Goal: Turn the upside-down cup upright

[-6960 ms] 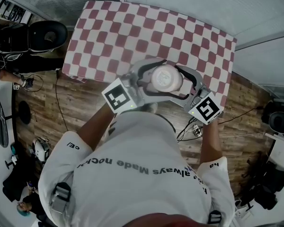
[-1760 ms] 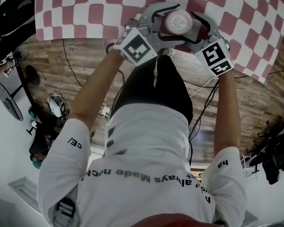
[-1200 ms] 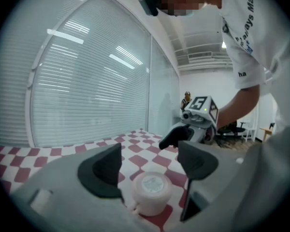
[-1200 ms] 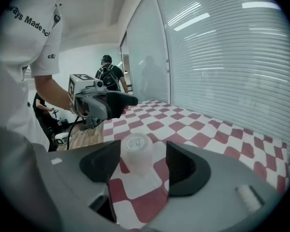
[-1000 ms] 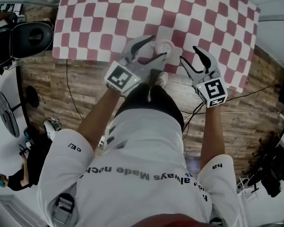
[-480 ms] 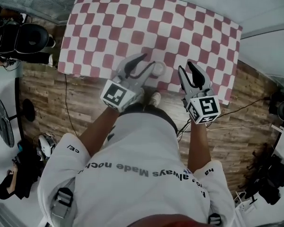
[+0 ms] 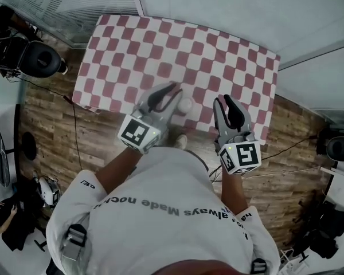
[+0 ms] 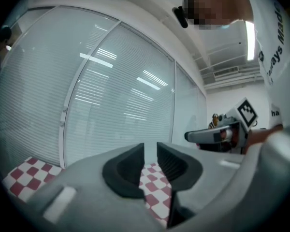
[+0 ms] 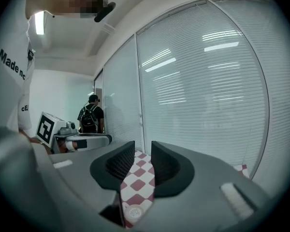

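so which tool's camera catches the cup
The right tool: its view shows the cup on the checked cloth far below its jaws. The left tool sees only cloth. Both are closing on nothing.

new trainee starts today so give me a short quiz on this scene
1. True or false: the cup rests on the checkered cloth.
2. From the head view, the cup shows: a) between the left hand-held gripper and the right hand-held gripper, b) left of both, c) right of both.
3. What do the two hold?
Key: 1 true; 2 a; 3 nothing, and both sets of jaws are closing.
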{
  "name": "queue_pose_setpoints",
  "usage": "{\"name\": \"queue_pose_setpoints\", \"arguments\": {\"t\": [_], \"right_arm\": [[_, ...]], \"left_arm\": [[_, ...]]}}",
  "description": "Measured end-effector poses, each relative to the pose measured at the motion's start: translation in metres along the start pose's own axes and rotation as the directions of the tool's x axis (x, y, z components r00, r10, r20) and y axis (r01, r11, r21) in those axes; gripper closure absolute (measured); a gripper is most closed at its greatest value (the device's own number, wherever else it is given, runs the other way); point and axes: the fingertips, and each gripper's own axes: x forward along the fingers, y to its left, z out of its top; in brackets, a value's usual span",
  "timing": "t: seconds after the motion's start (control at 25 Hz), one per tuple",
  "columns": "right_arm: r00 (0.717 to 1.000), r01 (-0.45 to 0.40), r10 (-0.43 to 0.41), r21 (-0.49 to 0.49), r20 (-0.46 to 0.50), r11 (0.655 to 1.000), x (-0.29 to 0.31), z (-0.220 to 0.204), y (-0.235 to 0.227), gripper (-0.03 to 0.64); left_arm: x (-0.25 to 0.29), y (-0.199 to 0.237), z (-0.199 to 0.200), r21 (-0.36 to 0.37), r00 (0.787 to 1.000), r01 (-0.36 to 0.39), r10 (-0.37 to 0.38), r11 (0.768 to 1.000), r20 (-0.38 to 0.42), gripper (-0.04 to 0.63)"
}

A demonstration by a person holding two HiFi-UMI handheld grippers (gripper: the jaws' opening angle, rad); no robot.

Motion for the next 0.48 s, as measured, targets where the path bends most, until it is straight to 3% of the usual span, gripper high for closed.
{"name": "queue_pose_setpoints", "arguments": {"t": [0.28,0.48], "right_arm": [[0.999,-0.019,0.021,-0.041,0.044,0.999,-0.009,0.04,0.027,0.518],[0.999,-0.022,0.024,-0.057,0.042,0.998,-0.016,0.05,0.038,0.525]], "left_arm": [[-0.013,-0.009,0.034,0.011,0.999,-0.008,0.007,1.0,0.044,0.538],[-0.021,-0.016,0.038,-0.002,1.0,0.0,0.0,1.0,0.031,0.543]]}}
